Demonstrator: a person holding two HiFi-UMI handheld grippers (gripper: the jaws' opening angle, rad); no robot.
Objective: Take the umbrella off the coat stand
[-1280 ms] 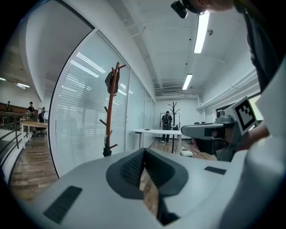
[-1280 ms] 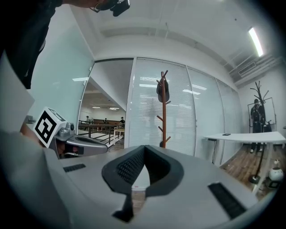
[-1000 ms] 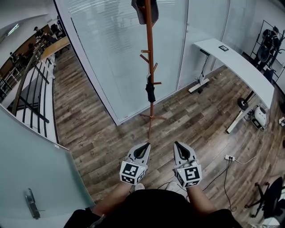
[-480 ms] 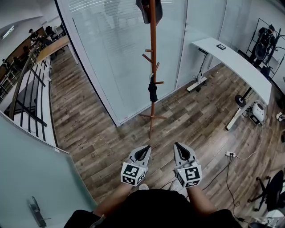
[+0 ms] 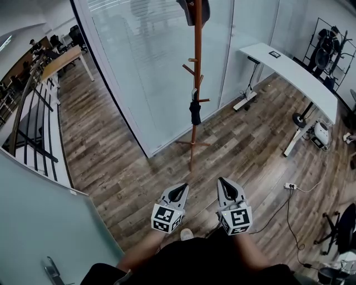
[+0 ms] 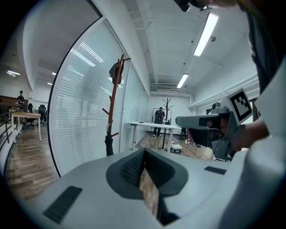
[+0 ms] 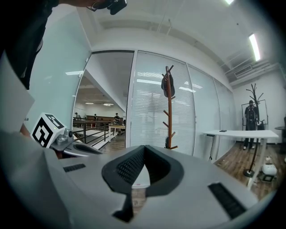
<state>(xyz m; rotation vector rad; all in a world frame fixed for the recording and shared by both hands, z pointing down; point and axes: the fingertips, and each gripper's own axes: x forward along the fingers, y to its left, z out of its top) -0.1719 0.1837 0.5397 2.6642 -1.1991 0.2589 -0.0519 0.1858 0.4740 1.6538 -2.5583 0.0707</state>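
Fingers [image 6: 130,169] ribbed black rubber — closed, slim wooden coat stand [image 5: 197,67], dark furled umbrella [image 5: 195,113]

One brown coat stand [image 5: 197,83], carrying one folded black umbrella [image 5: 195,113] and one dark item [image 5: 193,8] at its top. Two grippers: one left gripper [image 5: 182,187] and one right gripper [image 5: 222,182]. Two marker cubes, one per gripper [image 5: 165,217] [image 5: 238,219]. One long white desk [image 5: 289,72]. One wooden table [image 5: 64,58]. One power strip [image 5: 289,186] on the floor. One office chair [image 5: 339,234]. In the left gripper view: one distant black stand [image 6: 168,105], one person [image 6: 159,117], two ceiling light strips [image 6: 205,33] [image 6: 182,80].
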